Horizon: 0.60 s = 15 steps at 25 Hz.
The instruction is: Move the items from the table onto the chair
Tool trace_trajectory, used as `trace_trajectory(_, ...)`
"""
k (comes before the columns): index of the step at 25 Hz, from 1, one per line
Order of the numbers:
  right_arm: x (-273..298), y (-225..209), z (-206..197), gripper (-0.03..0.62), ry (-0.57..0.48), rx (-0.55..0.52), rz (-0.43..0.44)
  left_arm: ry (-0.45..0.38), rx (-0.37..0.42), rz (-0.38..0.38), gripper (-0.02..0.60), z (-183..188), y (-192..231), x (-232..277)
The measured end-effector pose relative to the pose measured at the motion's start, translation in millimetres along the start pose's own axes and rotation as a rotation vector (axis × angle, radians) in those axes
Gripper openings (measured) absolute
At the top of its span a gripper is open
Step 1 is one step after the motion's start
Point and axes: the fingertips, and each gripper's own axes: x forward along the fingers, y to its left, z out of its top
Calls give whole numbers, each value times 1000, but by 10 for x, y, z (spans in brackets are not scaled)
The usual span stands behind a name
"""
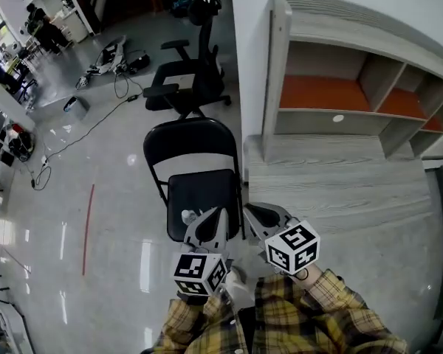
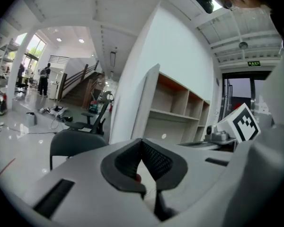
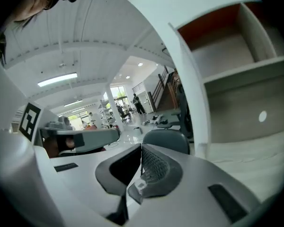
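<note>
a: what does the head view look down on?

b: a black folding chair [image 1: 196,135] on a glossy pale floor. a grey wooden table [image 1: 332,186] stands just beside it on the right, with an open shelf unit [image 1: 340,87] at its back. a black office chair [image 1: 184,80] stands behind the folding chair.

a: and the grippers?

b: both are held side by side low in the frame, over the chair's front edge, by arms in yellow plaid sleeves [image 1: 332,316]. the left gripper [image 2: 142,145] has its dark ribbed jaws pressed together at the tips, and nothing can be made out between them. the right gripper [image 3: 142,150] is the same, jaws closed tip to tip with nothing clamped.

a: where are the items to be moved?

b: one small white item [image 1: 187,216] lies on the chair seat near its front left corner, just beside the left gripper's tip. it is too small to tell what it is.

a: what do the gripper cameras see past the jaws?

b: both show the chair's rounded backrest ahead and the shelf unit to the right.
</note>
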Motion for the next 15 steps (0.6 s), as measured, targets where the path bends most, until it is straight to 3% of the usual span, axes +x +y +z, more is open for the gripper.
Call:
trace_trajectory(6, -1426, -814, 471, 18, -137, -30, -161, -22, 69, -170, 3, 238, -1343, 601)
trace_trajectory(15, -2850, -1798, 431, 17, -171, -32, -333, 13, 72, -286, 3, 45, -2742, 1192)
